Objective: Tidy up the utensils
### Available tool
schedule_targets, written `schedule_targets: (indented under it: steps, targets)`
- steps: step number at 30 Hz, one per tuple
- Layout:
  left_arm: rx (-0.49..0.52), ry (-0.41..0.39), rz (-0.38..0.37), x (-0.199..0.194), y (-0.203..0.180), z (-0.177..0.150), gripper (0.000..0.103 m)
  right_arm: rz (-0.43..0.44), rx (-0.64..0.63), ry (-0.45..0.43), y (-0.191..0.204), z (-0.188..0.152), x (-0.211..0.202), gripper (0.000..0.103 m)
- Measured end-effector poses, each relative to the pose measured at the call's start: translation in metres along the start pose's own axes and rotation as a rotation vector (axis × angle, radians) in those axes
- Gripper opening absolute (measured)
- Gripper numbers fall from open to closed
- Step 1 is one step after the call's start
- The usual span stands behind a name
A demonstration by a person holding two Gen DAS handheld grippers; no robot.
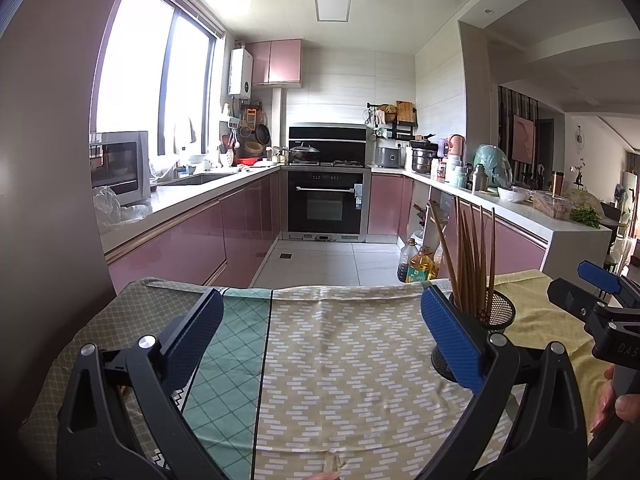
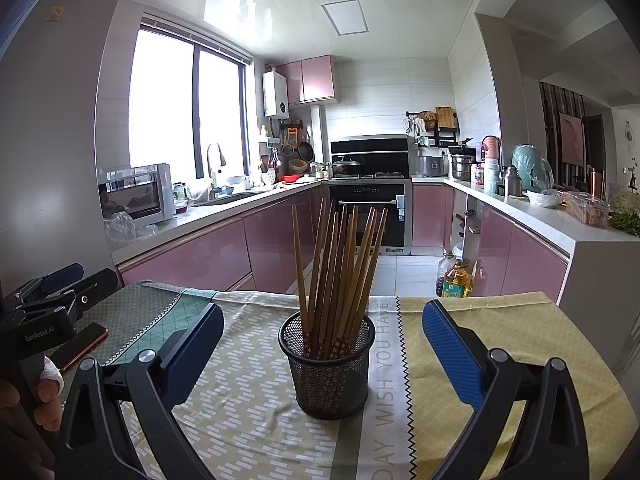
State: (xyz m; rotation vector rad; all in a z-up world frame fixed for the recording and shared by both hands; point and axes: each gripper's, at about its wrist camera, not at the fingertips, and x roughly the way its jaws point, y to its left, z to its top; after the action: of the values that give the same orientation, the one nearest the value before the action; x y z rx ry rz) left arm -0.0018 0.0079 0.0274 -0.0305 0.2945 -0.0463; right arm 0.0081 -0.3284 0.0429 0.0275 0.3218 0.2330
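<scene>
Your left gripper (image 1: 322, 334) and right gripper (image 2: 322, 344) both gape wide, empty. Chopsticks (image 2: 340, 264) stand in the mesh cup (image 2: 328, 376) on the patterned tablecloth (image 2: 240, 400), pink kitchen cabinets (image 2: 192, 256) behind.

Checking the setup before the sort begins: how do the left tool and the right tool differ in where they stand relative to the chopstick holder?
The right tool faces the mesh holder squarely, the holder sitting between its open fingers; the left tool faces bare tablecloth, the holder off behind its right finger. The chopsticks fill the right tool's view but stand at the left tool's edge. Both are wide open, holding nothing.
</scene>
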Motion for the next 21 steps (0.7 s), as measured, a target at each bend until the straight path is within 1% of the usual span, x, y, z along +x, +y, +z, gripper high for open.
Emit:
schedule_targets:
  steps: [21]
  targets:
    - [0.001, -0.001, 0.001, -0.0001, -0.0011, 0.0004, 0.098, 0.002, 0.003, 0.0, -0.0013, -0.0027, 0.0003, 0.096]
